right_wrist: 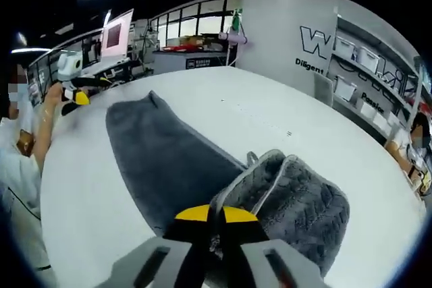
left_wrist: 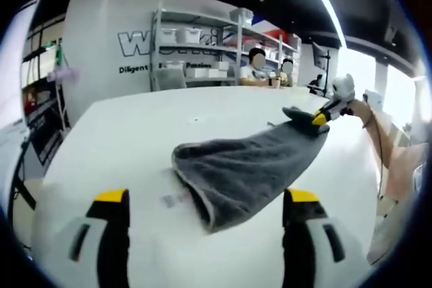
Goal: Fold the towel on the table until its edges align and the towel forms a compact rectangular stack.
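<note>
A dark grey towel [left_wrist: 250, 166] lies on the white table [left_wrist: 128, 133], folded over at its near end. In the left gripper view my left gripper [left_wrist: 206, 197] stands open just short of that folded end, with nothing between its yellow-tipped jaws. At the towel's far end my right gripper [left_wrist: 320, 118] pinches a corner. In the right gripper view my right gripper [right_wrist: 216, 215] is shut on a bunched, lifted part of the towel [right_wrist: 162, 153], and the rest stretches flat toward my left gripper [right_wrist: 74, 96], held by a hand.
Metal shelves with white boxes [left_wrist: 196, 38] and a lettered wall stand behind the table. Two people sit at the far side [left_wrist: 270, 69]. A monitor [right_wrist: 116, 32] and desks are beyond the table edge. A person's arm [right_wrist: 34, 146] is at the left.
</note>
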`<act>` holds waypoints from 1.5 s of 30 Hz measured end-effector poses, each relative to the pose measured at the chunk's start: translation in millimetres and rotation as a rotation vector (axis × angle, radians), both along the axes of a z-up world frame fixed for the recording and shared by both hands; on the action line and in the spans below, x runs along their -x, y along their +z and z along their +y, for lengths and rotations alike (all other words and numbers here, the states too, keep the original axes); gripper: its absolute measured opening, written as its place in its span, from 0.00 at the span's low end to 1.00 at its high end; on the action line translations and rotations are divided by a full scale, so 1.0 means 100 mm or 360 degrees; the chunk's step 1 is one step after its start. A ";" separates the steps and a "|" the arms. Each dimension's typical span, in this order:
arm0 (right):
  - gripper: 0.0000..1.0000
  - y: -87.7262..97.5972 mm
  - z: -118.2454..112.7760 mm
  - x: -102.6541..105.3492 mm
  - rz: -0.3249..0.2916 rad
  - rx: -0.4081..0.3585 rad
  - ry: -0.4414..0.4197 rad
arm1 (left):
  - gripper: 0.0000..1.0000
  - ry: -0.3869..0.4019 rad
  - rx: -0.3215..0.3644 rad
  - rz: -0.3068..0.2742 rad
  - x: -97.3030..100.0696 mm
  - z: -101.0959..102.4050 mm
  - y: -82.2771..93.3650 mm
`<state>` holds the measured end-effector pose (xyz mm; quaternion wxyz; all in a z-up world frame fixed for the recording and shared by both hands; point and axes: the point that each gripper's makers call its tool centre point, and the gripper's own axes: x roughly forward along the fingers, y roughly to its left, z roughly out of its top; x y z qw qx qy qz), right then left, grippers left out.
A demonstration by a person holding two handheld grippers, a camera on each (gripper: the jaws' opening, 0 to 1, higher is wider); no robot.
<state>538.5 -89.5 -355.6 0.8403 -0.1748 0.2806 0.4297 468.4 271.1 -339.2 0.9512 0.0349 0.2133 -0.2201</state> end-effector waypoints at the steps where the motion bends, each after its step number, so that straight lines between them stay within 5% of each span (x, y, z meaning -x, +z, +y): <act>1: 0.04 0.00 0.05 0.01 0.0005 -0.0002 0.0017 | 0.99 -0.0002 -0.0003 0.0000 0.00 0.00 0.00; 25: 0.04 0.32 1.67 0.50 -0.0025 -0.0178 0.0473 | 0.99 0.0030 0.0023 -0.0021 0.00 0.11 0.04; 45: 0.04 0.78 2.75 0.53 -0.0102 -0.0376 0.0630 | 0.99 0.0034 0.0017 -0.0014 0.00 0.14 0.04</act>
